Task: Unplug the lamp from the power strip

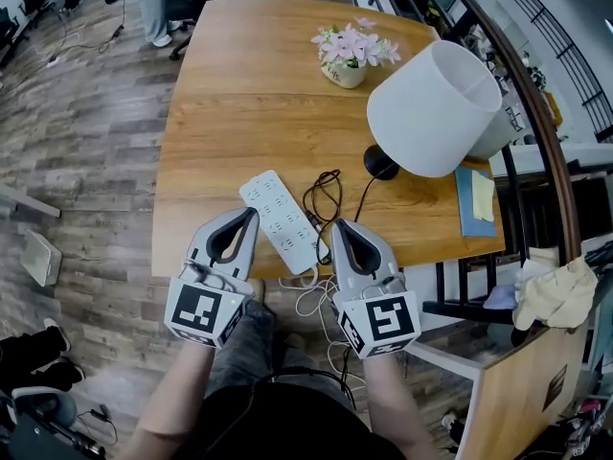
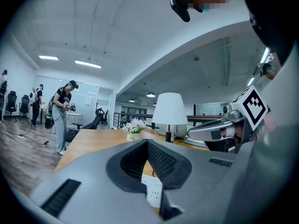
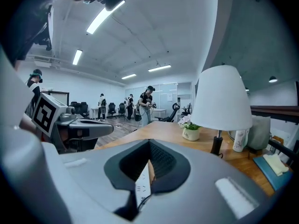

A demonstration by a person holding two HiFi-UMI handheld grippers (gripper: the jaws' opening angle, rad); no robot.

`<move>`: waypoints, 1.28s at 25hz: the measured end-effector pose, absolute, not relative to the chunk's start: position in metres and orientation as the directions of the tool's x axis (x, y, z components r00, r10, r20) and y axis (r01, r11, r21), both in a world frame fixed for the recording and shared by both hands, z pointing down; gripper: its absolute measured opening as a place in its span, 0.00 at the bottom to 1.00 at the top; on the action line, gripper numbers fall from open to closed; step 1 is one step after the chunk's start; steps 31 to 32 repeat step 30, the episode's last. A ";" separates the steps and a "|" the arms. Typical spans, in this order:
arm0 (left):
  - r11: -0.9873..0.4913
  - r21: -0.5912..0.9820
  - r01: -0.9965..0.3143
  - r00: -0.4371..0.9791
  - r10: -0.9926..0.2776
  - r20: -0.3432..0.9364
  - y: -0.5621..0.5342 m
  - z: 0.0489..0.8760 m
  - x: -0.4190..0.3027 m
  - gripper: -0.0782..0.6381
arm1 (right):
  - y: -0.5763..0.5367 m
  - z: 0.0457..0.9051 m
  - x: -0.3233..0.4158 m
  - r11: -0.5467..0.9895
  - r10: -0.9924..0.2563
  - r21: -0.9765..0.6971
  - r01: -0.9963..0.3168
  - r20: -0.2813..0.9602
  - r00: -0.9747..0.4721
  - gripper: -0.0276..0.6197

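A white power strip [image 1: 281,219] lies slantwise near the table's front edge. From the lamp's black base [image 1: 380,164], a black cord [image 1: 323,195] loops to the strip's near end. The white lampshade [image 1: 433,109] tilts over the base. My left gripper [image 1: 252,213] is shut and empty, its tips just left of the strip. My right gripper [image 1: 338,225] is shut and empty too, just right of the strip's near end. The strip [image 2: 152,190] shows under the left gripper [image 2: 147,143] and the strip [image 3: 142,183] under the right gripper [image 3: 149,143]. The plug itself is hidden.
A pot of pink flowers [image 1: 350,57] stands at the table's far side, and a blue notebook [image 1: 473,200] lies at its right edge. White cable [image 1: 311,298] hangs off the front edge [image 1: 215,268]. A shelf with cloths [image 1: 554,291] is at right. People stand far off [image 2: 62,112].
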State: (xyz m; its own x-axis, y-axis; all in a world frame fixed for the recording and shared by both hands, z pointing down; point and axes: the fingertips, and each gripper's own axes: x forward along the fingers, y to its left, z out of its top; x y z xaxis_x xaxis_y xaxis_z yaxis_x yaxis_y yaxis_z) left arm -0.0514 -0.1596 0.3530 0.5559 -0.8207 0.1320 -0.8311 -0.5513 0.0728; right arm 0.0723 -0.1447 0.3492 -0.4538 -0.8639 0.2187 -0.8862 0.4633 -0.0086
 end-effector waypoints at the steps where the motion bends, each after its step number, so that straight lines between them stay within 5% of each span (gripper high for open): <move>1: -0.546 0.072 -0.835 0.551 -0.825 0.129 -0.157 0.350 -0.053 0.10 | -0.143 0.346 0.071 0.470 -0.862 -0.004 -0.883 0.213 -0.460 0.05; 32: -0.487 0.056 -0.872 0.488 -0.873 0.013 -0.112 0.286 -0.073 0.10 | -0.100 0.281 0.053 0.531 -0.845 0.050 -0.846 0.101 -0.525 0.05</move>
